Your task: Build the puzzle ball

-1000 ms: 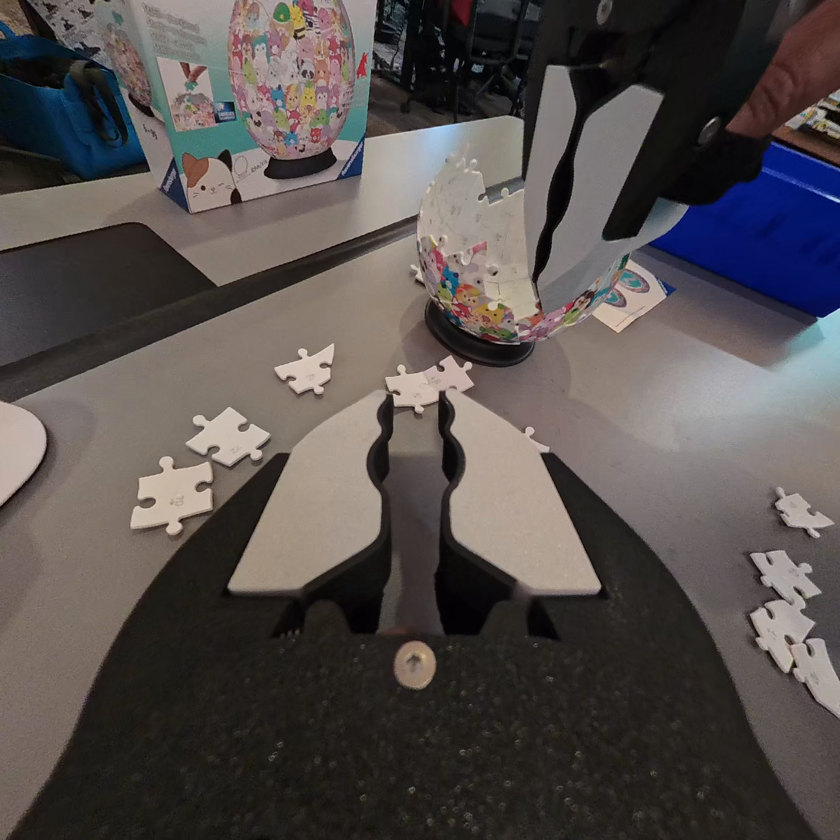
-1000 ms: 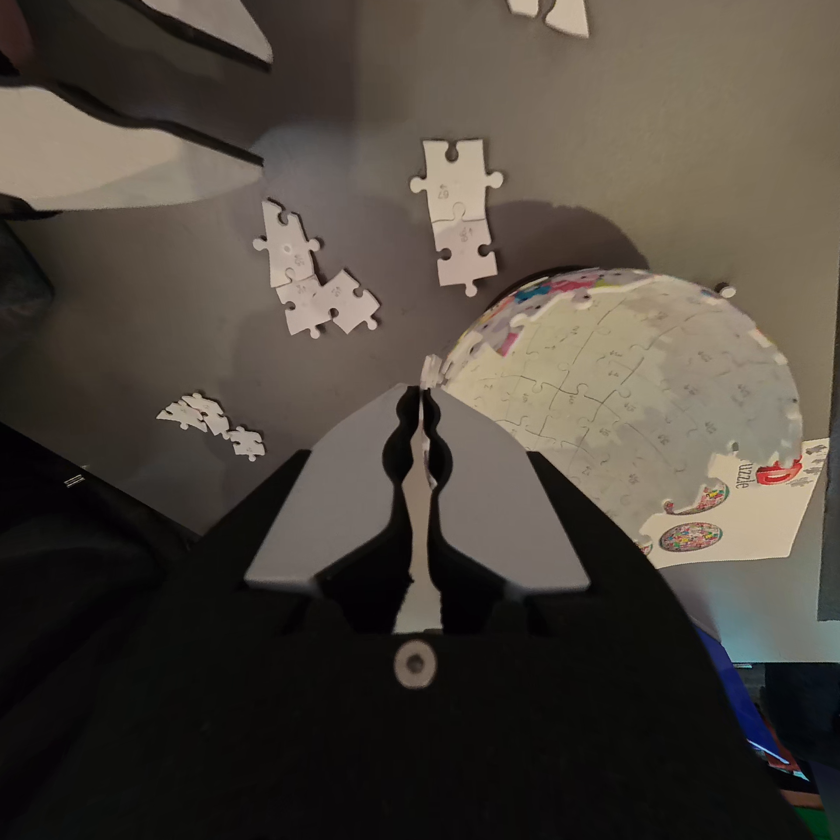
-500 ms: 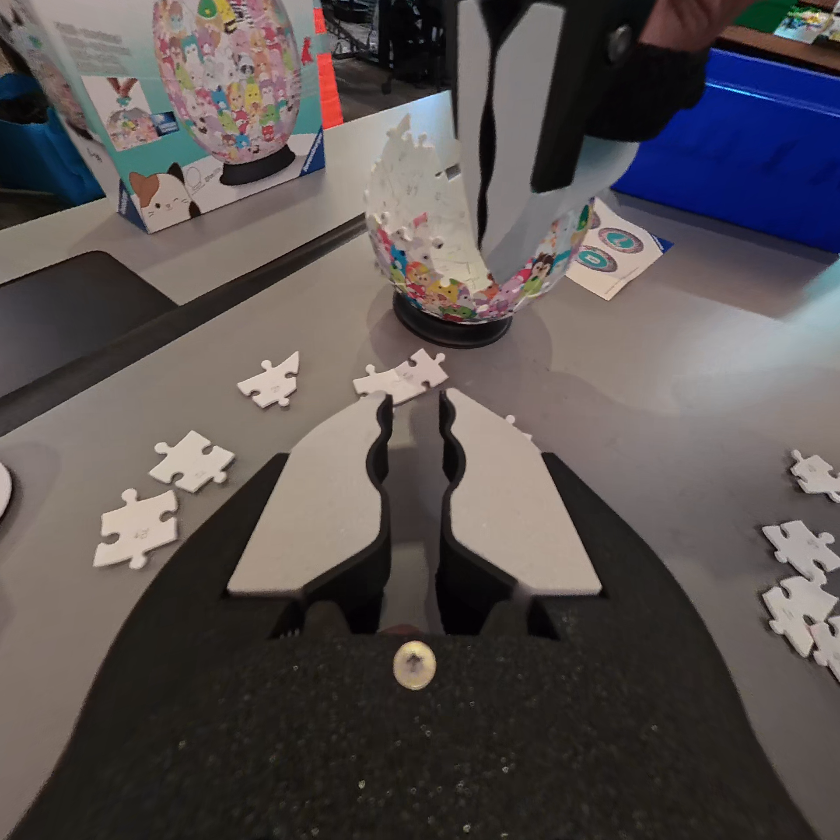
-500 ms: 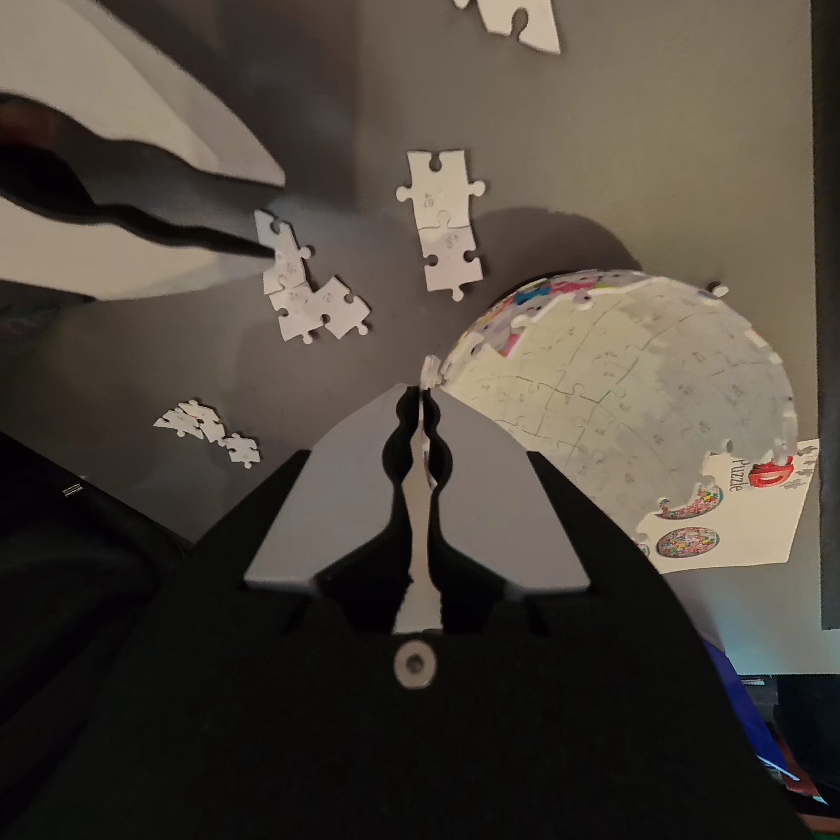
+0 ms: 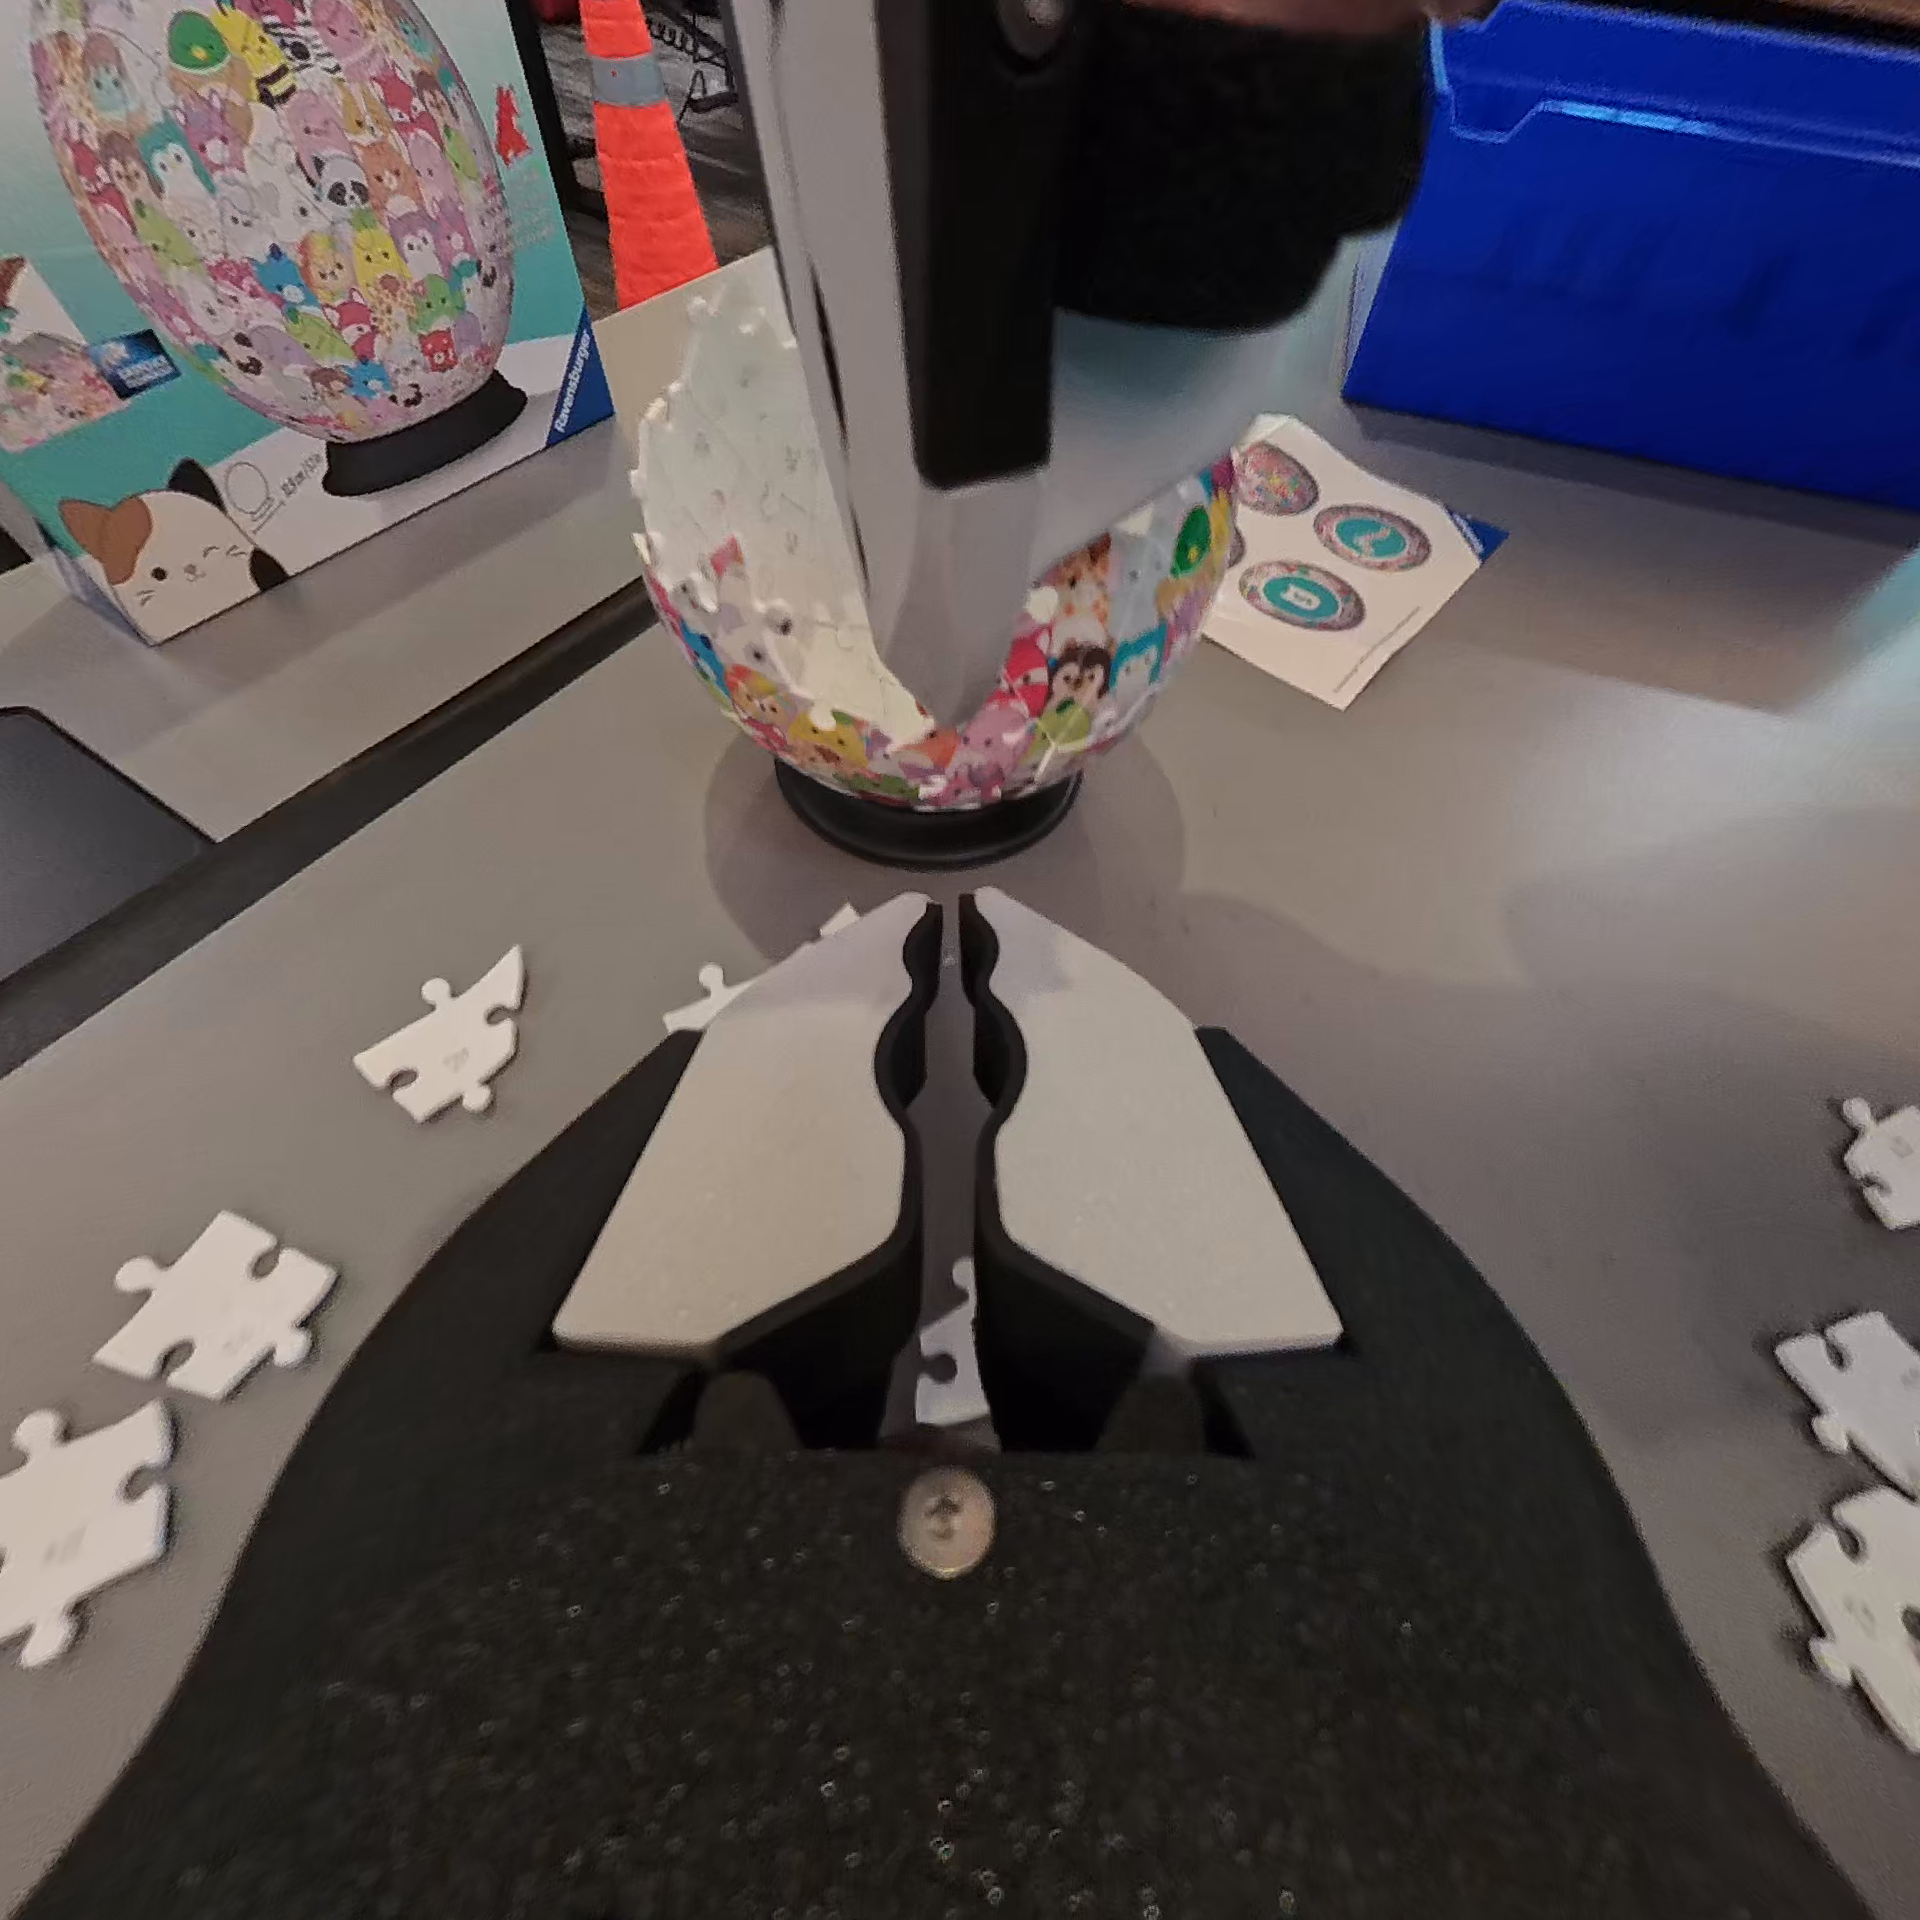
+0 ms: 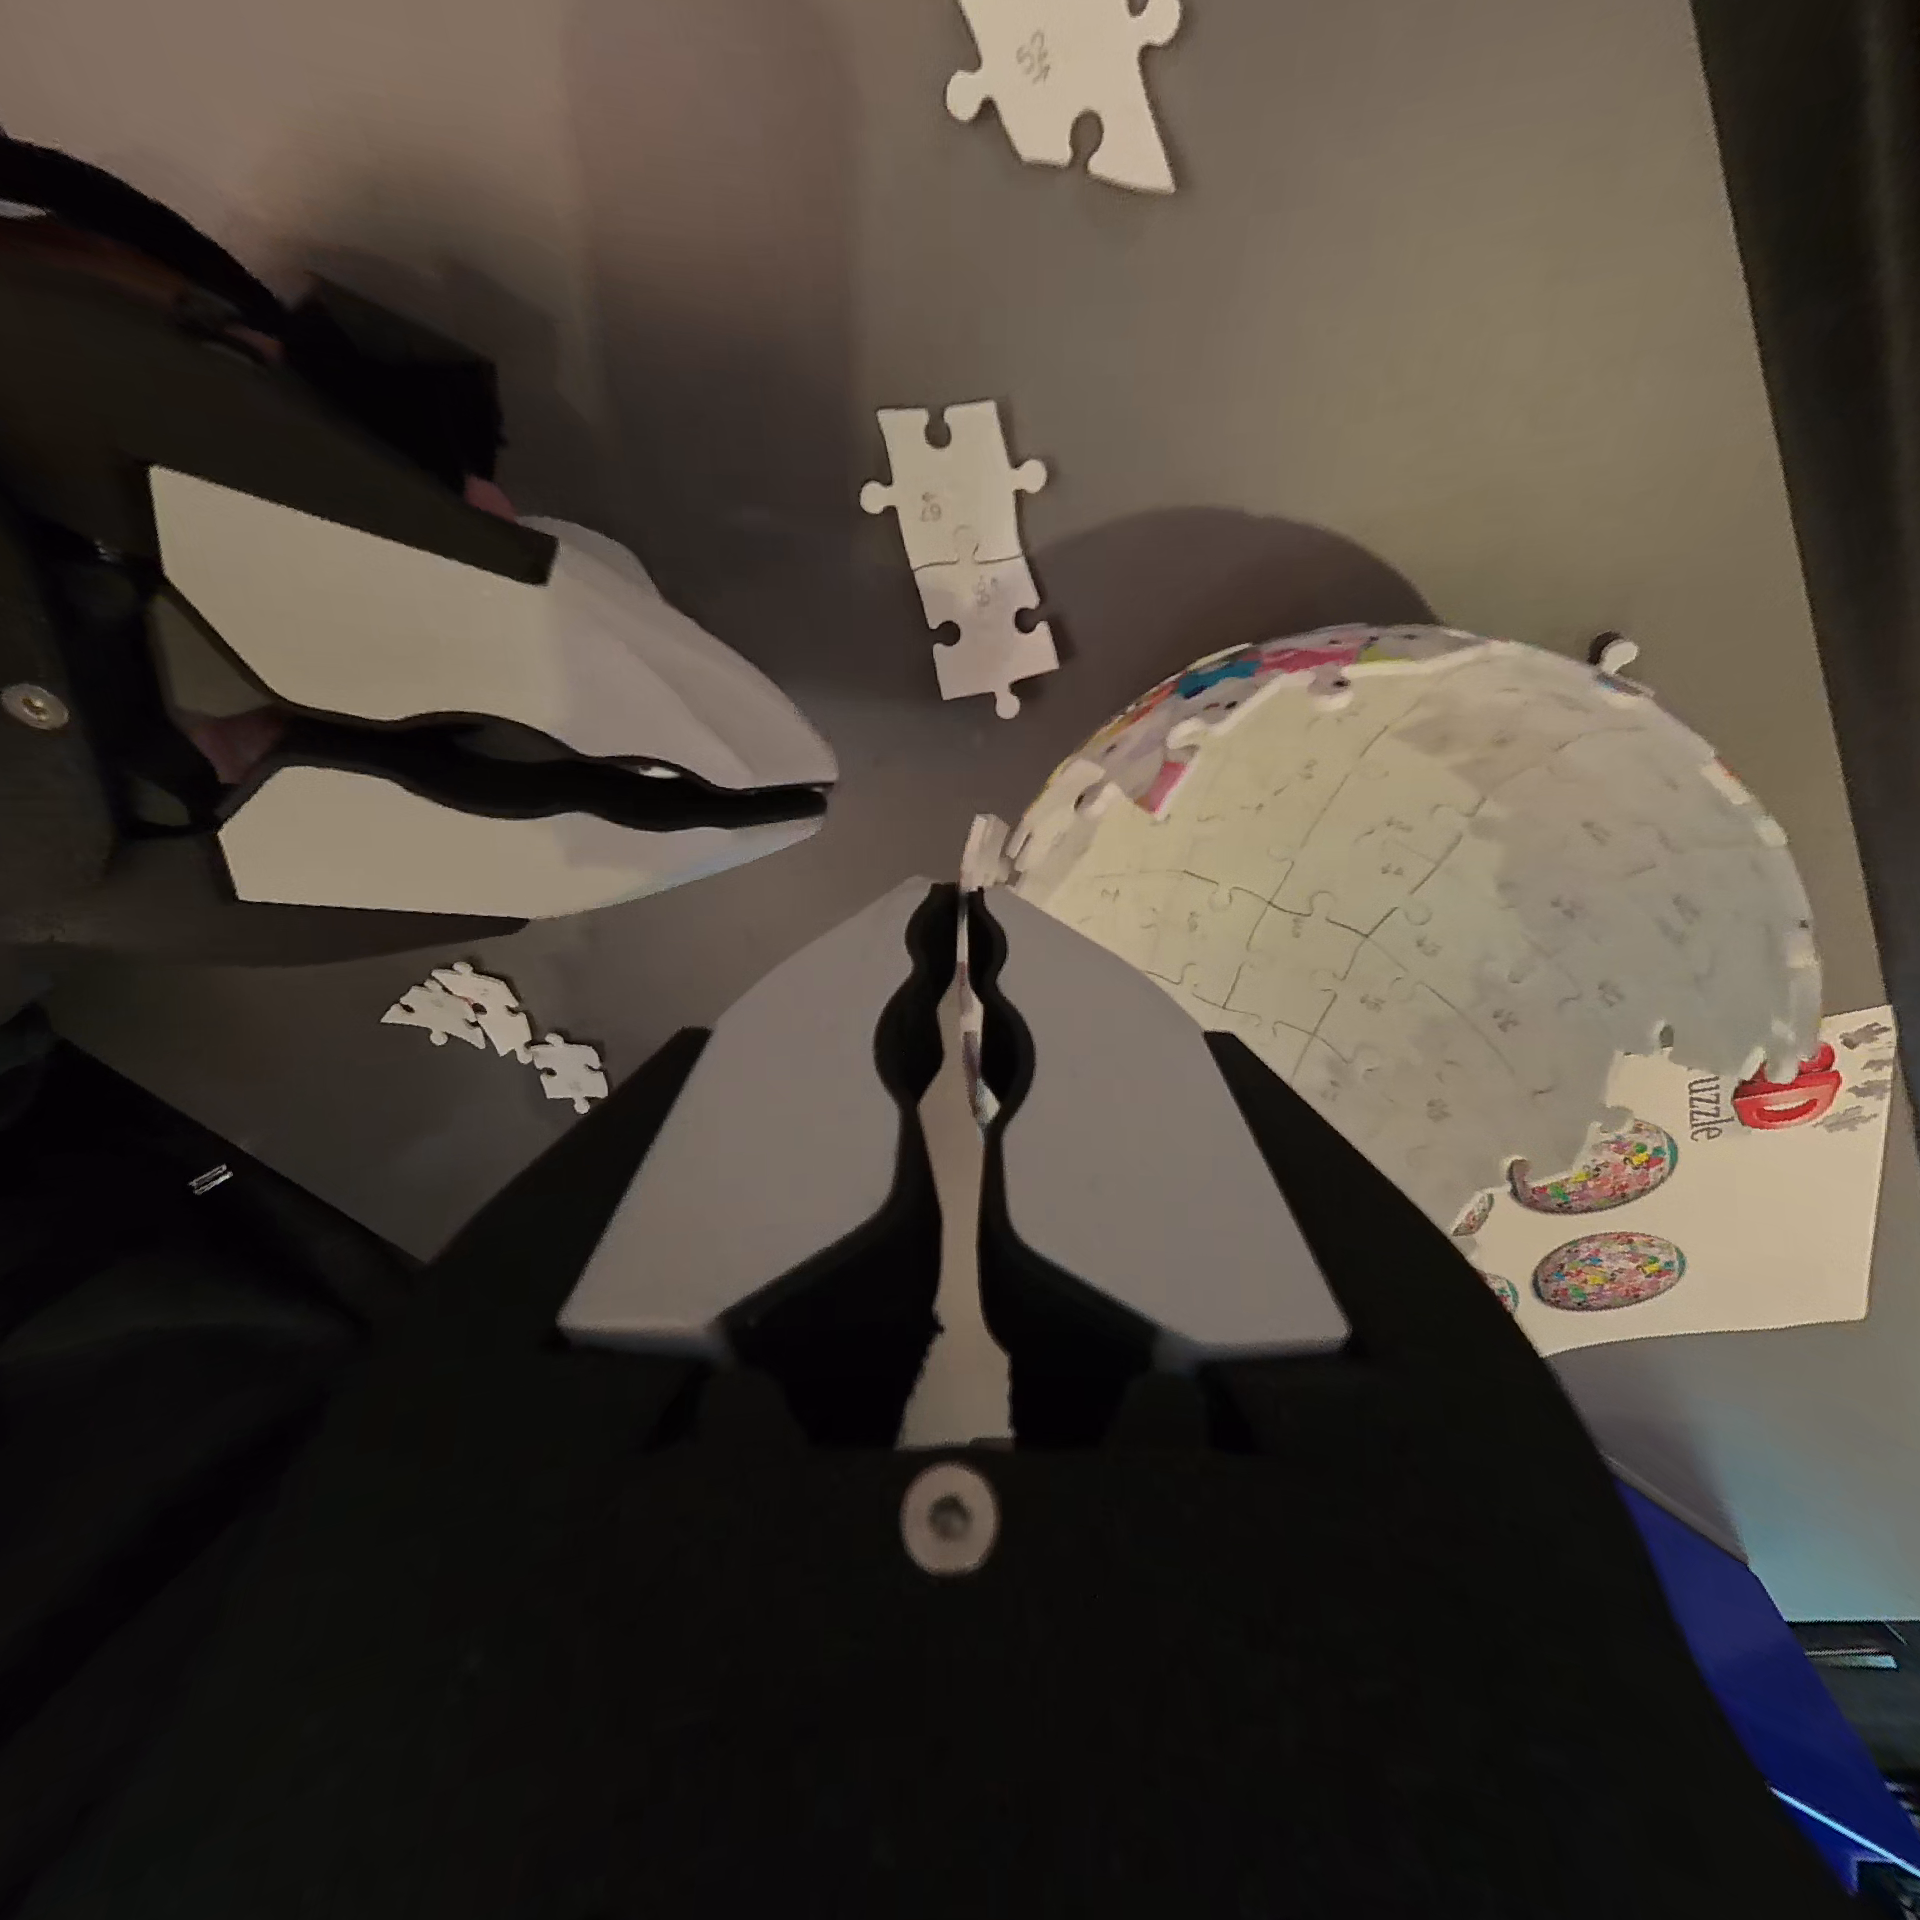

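A: What is the right gripper (image 6: 964,902) doing?

B: It points down from above, its grey fingers pinched on a thin white puzzle piece (image 6: 968,997) held edge-on. The piece's far end meets the rim of the half-built puzzle ball (image 6: 1455,894), a white-lined, colourfully printed shell just ahead and to the right of the tips.

A: And the left gripper (image 5: 951,914)?

B: Nearly closed, only a narrow slit between its jaws, with nothing in it. The ball (image 5: 790,582) sits straight ahead of it on a round black stand (image 5: 925,826).

A: Loose pieces?

B: White jigsaw pieces (image 5: 447,1039) lie face down on the grey table (image 5: 1403,935) to either side of the left gripper, with one more (image 5: 948,1351) under it. A joined pair (image 6: 966,551) lies beyond the right gripper's tips.
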A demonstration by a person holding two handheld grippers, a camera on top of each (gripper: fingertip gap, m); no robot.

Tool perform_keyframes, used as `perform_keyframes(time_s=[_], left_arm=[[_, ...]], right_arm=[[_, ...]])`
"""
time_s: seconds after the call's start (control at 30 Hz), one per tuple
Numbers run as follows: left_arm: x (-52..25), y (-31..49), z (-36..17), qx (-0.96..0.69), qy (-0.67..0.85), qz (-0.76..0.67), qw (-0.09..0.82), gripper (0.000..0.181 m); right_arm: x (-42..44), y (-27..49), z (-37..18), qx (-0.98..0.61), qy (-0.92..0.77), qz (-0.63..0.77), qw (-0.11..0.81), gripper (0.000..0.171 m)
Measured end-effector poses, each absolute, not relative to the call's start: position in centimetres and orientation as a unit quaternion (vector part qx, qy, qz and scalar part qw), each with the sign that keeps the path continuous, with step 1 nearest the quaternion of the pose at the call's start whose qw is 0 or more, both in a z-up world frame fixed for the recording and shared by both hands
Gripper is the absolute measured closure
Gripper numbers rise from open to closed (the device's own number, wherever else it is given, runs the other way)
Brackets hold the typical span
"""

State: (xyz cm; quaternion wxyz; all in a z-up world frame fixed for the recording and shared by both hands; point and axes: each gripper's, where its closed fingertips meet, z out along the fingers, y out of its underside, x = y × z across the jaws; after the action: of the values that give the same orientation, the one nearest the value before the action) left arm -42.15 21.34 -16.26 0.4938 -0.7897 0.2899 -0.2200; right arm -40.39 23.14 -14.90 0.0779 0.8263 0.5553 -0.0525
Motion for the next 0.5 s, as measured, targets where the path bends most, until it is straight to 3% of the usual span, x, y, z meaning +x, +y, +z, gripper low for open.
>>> perform_keyframes(time_s=[0.5], left_arm=[[-43.0, 27.8, -16.1, -0.805, 0.23, -0.241, 0.491, 0.167]], right_arm=[[-40.1, 23.8, -15.0, 0.831, 0.549, -0.055, 0.069, 0.169]])
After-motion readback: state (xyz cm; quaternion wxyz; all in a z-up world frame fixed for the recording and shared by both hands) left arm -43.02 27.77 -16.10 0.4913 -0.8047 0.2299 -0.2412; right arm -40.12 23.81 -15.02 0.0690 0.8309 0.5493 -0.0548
